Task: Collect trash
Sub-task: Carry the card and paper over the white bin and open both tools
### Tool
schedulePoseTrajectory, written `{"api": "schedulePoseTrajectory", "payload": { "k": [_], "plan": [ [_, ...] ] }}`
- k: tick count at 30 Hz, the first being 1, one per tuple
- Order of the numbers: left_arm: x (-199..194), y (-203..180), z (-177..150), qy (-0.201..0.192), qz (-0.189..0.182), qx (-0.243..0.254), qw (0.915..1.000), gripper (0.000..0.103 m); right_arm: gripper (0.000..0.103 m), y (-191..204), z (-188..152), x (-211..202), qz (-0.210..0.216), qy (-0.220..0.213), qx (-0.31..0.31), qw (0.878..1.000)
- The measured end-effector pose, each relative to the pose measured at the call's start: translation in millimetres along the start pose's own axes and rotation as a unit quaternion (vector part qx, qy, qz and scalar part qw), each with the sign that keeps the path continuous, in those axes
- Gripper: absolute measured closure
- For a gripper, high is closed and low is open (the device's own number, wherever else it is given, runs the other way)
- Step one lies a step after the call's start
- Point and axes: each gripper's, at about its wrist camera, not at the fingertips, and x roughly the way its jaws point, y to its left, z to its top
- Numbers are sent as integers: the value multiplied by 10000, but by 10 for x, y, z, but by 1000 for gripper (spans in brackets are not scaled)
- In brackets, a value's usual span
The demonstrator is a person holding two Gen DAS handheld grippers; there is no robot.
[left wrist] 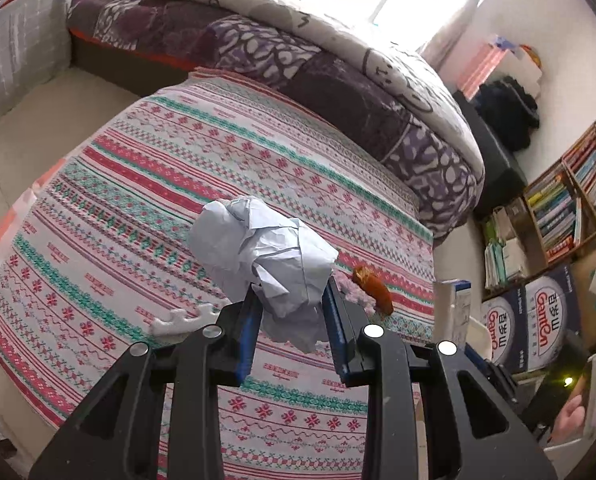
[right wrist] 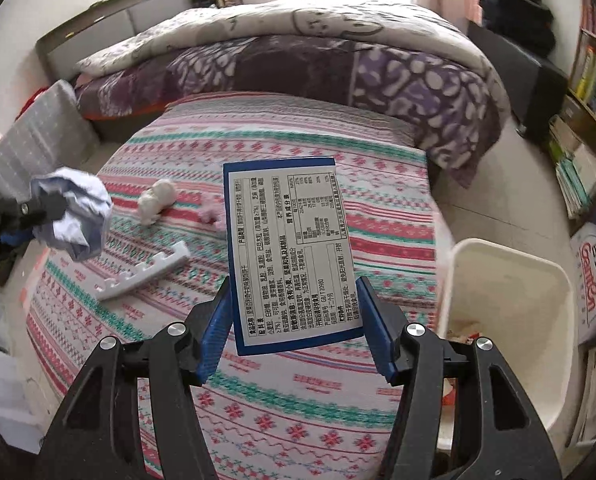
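Note:
My left gripper [left wrist: 290,304] is shut on a crumpled ball of pale blue paper [left wrist: 266,256] and holds it above the patterned bedspread [left wrist: 138,184]. It also shows in the right wrist view [right wrist: 72,210] at the left. My right gripper [right wrist: 294,304] is shut on a flat blue-edged food box [right wrist: 290,248] with a printed label, held above the bed. A white bin [right wrist: 501,300] stands at the bed's right side, with some scraps inside.
On the bedspread lie a white notched foam strip [right wrist: 142,272], a white crumpled wad [right wrist: 156,198], a pink scrap [right wrist: 214,210] and an orange wrapper [left wrist: 373,288]. A rolled quilt [right wrist: 337,64] lies at the far end. Bookshelves [left wrist: 569,208] and cartons [left wrist: 537,320] stand at the right.

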Motion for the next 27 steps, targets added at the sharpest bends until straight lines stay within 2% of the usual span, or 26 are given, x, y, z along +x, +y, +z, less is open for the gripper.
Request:
{"api": "schedulePoseTrajectory", "payload": {
  "k": [12,20,27],
  "plan": [
    [253,-606,-170,238,-255,483,9982,72,45,-675,-63,-120,-396,201,768,9961],
    [367,-1094,-319,356,-659,753,9943,72,44,-1287,-196,-242,-739,382,1416,9864],
    [529,-1581,-524,576,-1016,1018,9879,72,41,-1764,-321,-439,-986,323,1846,9773]
  ]
}}
